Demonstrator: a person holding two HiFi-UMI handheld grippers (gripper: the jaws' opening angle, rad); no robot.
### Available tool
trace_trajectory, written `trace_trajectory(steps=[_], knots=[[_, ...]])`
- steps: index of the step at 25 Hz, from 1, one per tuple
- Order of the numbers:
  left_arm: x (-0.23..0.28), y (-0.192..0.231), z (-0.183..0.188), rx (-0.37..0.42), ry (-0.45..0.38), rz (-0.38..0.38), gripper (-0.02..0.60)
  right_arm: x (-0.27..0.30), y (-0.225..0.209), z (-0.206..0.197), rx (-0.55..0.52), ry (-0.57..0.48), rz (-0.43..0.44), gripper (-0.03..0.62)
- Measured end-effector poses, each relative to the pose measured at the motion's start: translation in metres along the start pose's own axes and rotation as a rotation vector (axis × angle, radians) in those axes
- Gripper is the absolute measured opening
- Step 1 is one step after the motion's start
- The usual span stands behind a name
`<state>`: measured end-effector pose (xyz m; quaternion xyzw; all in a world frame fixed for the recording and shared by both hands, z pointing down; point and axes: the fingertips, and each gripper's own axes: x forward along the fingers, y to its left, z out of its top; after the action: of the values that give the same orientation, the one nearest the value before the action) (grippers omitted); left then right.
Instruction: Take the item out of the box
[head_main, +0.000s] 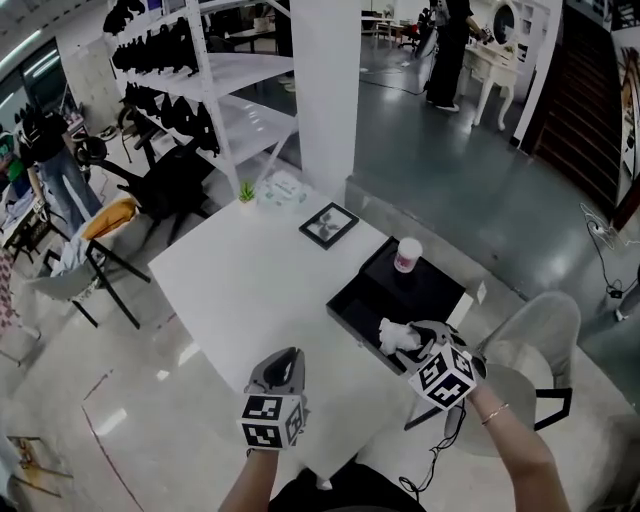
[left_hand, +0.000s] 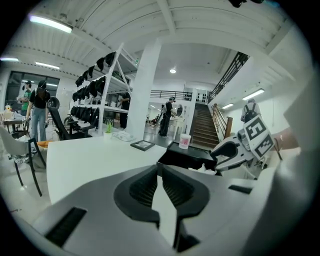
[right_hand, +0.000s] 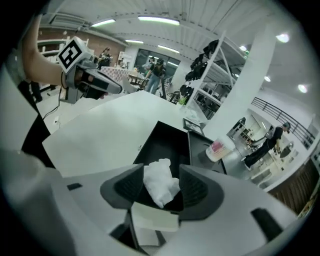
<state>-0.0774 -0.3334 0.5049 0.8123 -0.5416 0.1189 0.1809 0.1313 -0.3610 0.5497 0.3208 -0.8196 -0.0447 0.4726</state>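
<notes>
Tissue (right_hand: 159, 182), white and crumpled, sits between the jaws of the right gripper (right_hand: 161, 170). The jaws stand wide apart around it and do not clearly squeeze it. The tissue lies inside the black box (right_hand: 167, 135), at the corner nearest the person. The left gripper (left_hand: 159, 172) is closed and empty, to the left of the box. I judge that gripping and lifting out are not yet done.

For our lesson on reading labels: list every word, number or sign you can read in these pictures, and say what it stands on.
No text here can be read.
Cup: pink label, print too small and blurred.
Right cube and left cube: black-and-white square patterns only, no letters or numbers.
Frame: a picture, no legible words.
</notes>
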Motion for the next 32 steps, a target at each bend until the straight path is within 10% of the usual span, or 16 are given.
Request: trace_trajectory(steps=[12,32], knots=[[0.001,0.01,0.001,-0.015,0.0,0.05,0.028,0.032,0.013,-0.016,-0.199,0.144,0.176,0.244],[0.006,0.012,0.001,-0.015,0.037,0.06,0.029,0.071,0.022,-0.03,-0.303,0.301,0.23,0.247]])
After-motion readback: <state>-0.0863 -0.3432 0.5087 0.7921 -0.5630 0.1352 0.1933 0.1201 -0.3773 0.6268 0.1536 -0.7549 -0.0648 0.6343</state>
